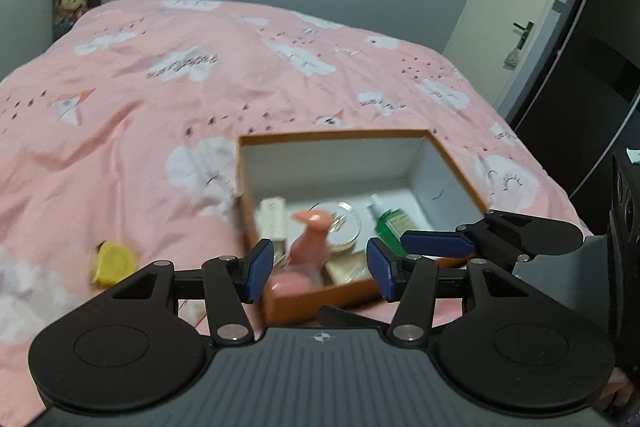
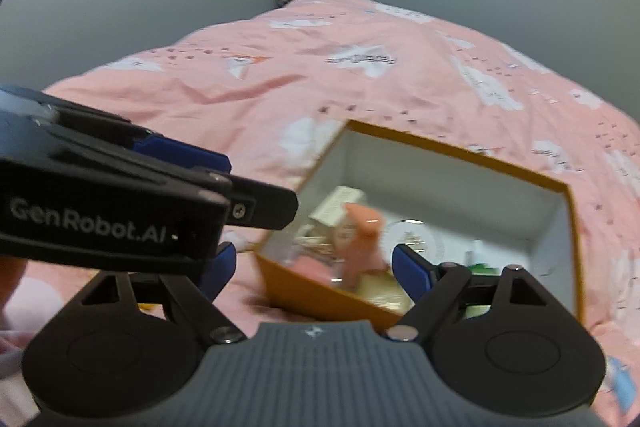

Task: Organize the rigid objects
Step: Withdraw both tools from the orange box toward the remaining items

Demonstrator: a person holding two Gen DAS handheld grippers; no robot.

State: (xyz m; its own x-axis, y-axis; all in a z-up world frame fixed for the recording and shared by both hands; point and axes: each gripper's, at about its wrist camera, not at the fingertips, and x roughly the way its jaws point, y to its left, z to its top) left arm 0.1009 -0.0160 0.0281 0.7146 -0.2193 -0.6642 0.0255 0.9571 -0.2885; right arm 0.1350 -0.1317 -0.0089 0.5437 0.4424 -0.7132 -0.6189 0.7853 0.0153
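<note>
Left wrist view shows the bed with pink cloud-printed cover (image 1: 200, 87), soft under the orange cardboard box with white inside (image 1: 332, 163), so a push may tip it. The pink plastic pump bottle (image 1: 310, 239) stands inside, untouched between the released left gripper (image 1: 320, 265); the right gripper (image 2: 312, 267) is also released. The small yellow object (image 1: 114, 263) lies outside and may be forgotten.

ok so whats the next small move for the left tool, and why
Probably swing the left tool left toward the yellow rounded object on the pink cloud-print bedspread. It lies outside the orange cardboard box, which already holds several items, and the tool is open and empty.
</note>
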